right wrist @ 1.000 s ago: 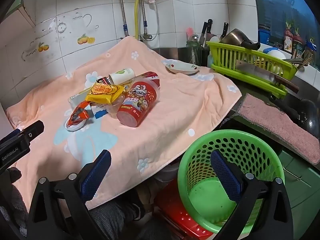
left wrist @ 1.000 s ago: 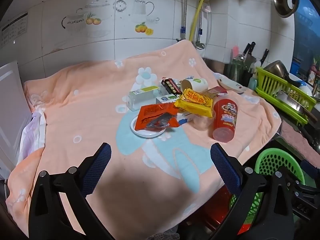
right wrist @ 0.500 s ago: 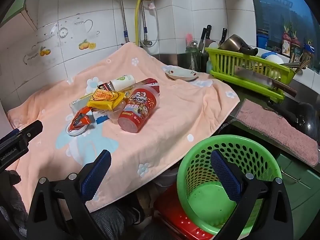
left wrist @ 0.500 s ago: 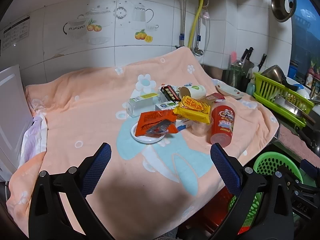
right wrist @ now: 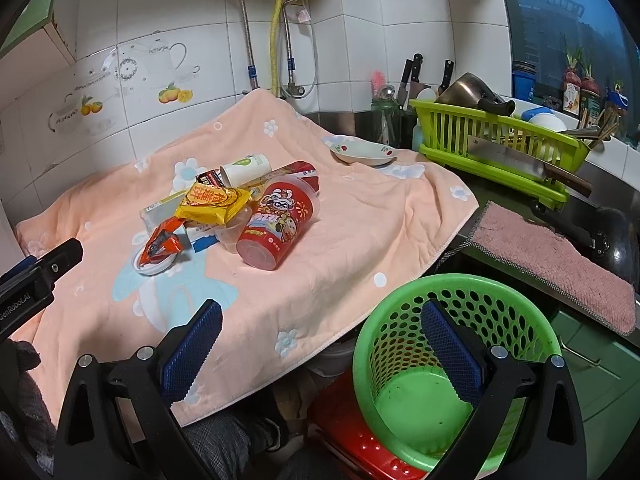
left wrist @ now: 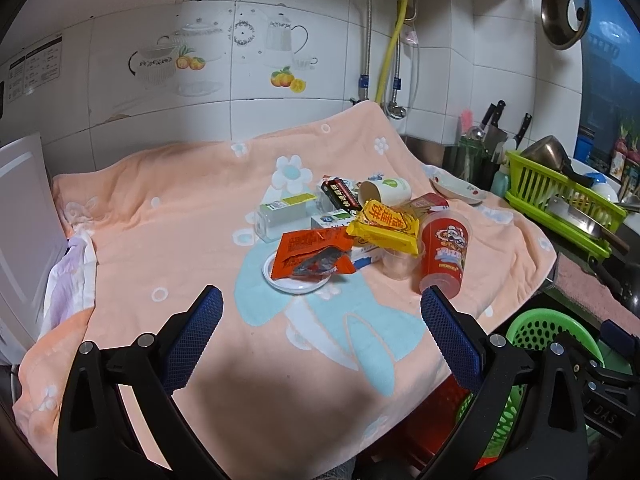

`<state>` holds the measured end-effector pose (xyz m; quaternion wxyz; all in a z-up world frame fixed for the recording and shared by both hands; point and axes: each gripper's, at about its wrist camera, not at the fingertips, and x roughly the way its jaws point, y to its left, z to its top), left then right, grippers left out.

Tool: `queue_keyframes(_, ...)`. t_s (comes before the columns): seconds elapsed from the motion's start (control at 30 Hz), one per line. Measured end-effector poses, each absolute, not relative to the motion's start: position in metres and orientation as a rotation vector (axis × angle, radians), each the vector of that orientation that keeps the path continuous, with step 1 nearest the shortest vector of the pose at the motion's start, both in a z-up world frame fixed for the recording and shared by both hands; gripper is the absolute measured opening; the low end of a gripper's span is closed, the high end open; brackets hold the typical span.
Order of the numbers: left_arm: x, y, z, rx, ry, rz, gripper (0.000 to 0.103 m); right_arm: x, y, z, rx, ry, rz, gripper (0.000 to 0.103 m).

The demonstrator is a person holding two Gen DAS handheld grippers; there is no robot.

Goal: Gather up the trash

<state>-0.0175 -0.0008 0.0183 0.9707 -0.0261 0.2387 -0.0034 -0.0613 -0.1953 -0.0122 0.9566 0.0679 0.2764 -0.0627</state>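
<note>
On the peach towel point(left wrist: 168, 216), trash pile point(left wrist: 360, 232) sits well ahead of left gripper point(left wrist: 320, 344), jaws wide apart, nothing held. Right gripper point(right wrist: 320, 356) also wide apart and holding nothing, hovering over green basket point(right wrist: 460, 292), pile ahead-left.

Wrappers and cups point(left wrist: 380, 232) heaped on cloth; green basket point(right wrist: 456, 380) empty.

Near worktop: bare peach towel point(left wrist: 168, 232), open passage to the pile.
Pile centre: red cup point(left wrist: 444, 256) on its side, yellow packet point(left wrist: 386, 226), orange wrapper point(left wrist: 314, 254) crowded, touching.
Right edge: green basket point(right wrist: 452, 364) below, mouth unobstructed.
Far right: dish rack point(right wrist: 496, 140), knives blocking.
</note>
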Motion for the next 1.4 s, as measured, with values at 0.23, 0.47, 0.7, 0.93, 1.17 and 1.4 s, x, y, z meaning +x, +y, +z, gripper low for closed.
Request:
queue_keyframes(0.23, -0.0174, -0.001, 0.0186, -0.053, 0.482, -0.007, 0.098, -0.0602, -0.1943, -0.0118, 0.137, 0.562, -0.127, 0.097)
queue_keyframes(0.47, -0.0174, -0.0015, 0.0183, -0.052, 0.484, -0.007, 0.098, -0.0597, -0.1936, -0.0118, 0.135, 0.564, -0.124, 0.097)
queue_keyframes(0.7, -0.0172, -0.0014, 0.0182, -0.052, 0.485, -0.006, 0.098, -0.0596, -0.1935, -0.0119, 0.135, 0.563, -0.125, 0.097)
queue_keyframes(0.93, -0.0162, -0.0021, 0.0179, -0.05, 0.488, -0.006, 0.098, -0.0598, -0.1934, -0.0126, 0.135, 0.564, -0.125, 0.097)
queue_keyframes(1.17, -0.0142, -0.0019, 0.0173, -0.049, 0.488, -0.006, 0.098, -0.0592, -0.1934, -0.0134, 0.133, 0.566, -0.124, 0.097)
queue_keyframes(1.4, -0.0141, -0.0019, 0.0173, -0.047, 0.486, -0.005, 0.098, -0.0591, -0.1921, -0.0134, 0.13, 0.567, -0.123, 0.097)
